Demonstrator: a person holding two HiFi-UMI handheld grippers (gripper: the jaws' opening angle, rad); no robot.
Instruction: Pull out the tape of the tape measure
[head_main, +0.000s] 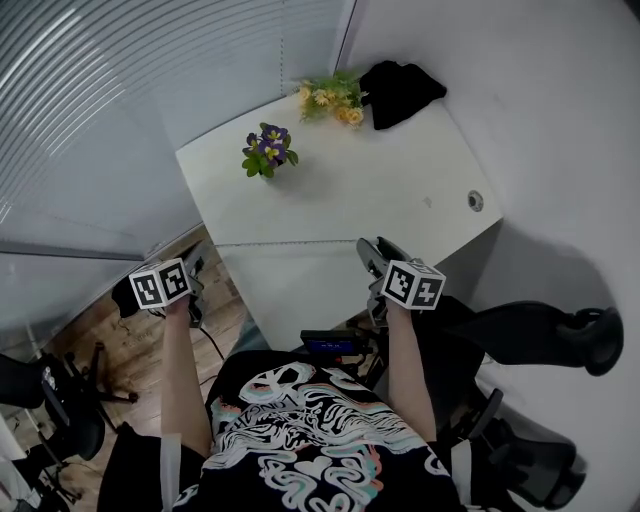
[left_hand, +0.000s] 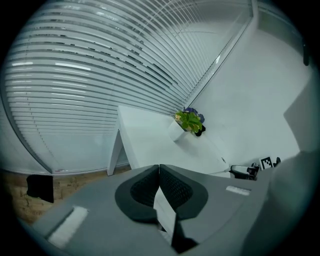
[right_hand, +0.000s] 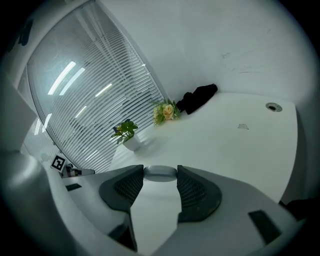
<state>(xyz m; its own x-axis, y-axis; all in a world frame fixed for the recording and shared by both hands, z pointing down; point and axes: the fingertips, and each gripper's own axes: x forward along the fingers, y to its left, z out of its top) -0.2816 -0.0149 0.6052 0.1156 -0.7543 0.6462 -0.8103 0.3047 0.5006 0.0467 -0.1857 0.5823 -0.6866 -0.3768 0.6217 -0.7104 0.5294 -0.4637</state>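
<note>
My right gripper (head_main: 371, 256) hovers over the near edge of the white table (head_main: 380, 190). Its jaws (right_hand: 160, 176) stand wide, and a flat, round grey case (right_hand: 160, 173), the tape measure, is clamped between the fingertips. My left gripper (head_main: 194, 282) is off the table's left side, above the floor. Its jaws (left_hand: 159, 169) are pressed together on a thin white strip (left_hand: 165, 212) that runs back toward the camera and looks like the tape. A thin marked line (head_main: 290, 243) runs along the table edge between the grippers. Tape or edge, I cannot tell.
A small pot of purple flowers (head_main: 267, 150) stands at the table's left. Yellow flowers (head_main: 330, 100) and a black cloth (head_main: 400, 90) lie at the far end, and a cable hole (head_main: 475, 200) at the right. Window blinds (head_main: 100, 100) are on the left, an office chair (head_main: 540, 340) on the right.
</note>
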